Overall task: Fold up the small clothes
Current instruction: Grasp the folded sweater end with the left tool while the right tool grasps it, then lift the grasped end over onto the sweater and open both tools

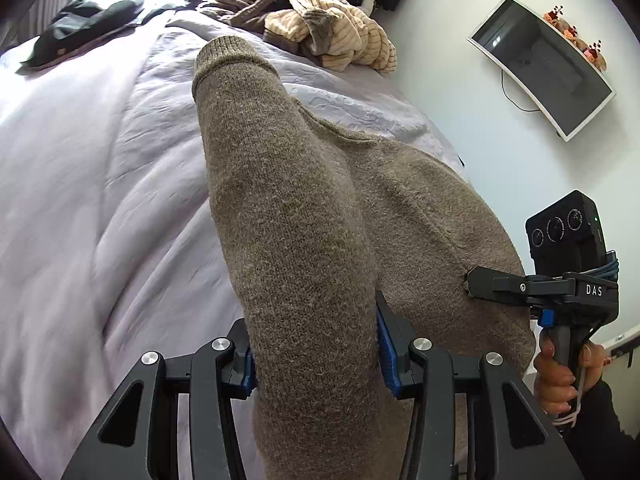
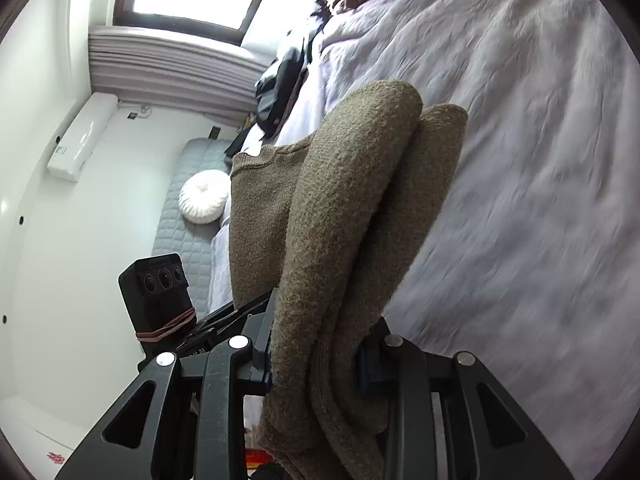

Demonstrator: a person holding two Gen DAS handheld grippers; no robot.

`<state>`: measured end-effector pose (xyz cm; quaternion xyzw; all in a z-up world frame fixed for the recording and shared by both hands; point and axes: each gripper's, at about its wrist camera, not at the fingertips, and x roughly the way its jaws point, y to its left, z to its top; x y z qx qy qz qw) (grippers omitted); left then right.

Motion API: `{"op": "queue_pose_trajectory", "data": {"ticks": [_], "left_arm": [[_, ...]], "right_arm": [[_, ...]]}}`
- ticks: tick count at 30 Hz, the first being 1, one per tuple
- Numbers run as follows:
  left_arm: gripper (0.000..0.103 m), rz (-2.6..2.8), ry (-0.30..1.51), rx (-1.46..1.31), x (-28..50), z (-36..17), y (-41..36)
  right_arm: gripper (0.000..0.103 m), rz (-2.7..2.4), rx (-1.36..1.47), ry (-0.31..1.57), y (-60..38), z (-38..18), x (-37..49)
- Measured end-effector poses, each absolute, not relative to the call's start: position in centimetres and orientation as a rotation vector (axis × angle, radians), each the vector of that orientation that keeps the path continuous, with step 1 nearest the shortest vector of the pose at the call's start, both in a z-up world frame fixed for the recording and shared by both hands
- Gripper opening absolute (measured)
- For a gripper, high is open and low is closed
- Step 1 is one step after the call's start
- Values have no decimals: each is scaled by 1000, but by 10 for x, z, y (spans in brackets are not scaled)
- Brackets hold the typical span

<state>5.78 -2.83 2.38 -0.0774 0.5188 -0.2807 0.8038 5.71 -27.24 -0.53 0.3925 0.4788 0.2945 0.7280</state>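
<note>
Gripping a brown knit sweater (image 1: 304, 216) w/ both claws, I've got it lifted over the bed (image 1: 100, 168). No containers in view; just loose clothes: a striped beige-and-brown heap (image 1: 320, 28) at the far end of the bed, a dark garment (image 1: 80, 28) on the far left corner. Left claw (image 1: 316, 344): jaws part-way closed, blue pads pinching a thick rolled sleeve, cuff end pointing away towards the heap. Right claw (image 2: 316, 352): narrower gap, clamped on a bunched, doubled fold of the same sweater (image 2: 352, 208). From the left cam, the right claw (image 1: 472, 282) bites the sweater's edge, a hand (image 1: 560, 376) round its handle. Sweater body hangs between the 2 claws, neckline visible. A wall TV (image 1: 544, 64) hangs right of the bed.
</note>
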Motion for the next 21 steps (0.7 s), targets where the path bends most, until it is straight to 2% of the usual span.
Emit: {"op": "queue_pose_trajectory", "data": {"ticks": [6,14,18,19,21], "left_arm": [[48,-554,1132,-157,11,16,11],[48,-472,1228,-196,-17,-42,45],[50,-419,1214,-256,-28,-53,71],[52,-418,1197,-269,-33,-50,77],[71,-365,1152,-240,-41,-41,90]], "right_arm": [[32,678,880,1094,-231,-20,27],[32,586,829,1204,-199,-74,14],[38,462,783,1207,-212,-83,7],[39,436,766,1199,-217,-79,4],[43,370,678,1191,-224,-69,-2]]}}
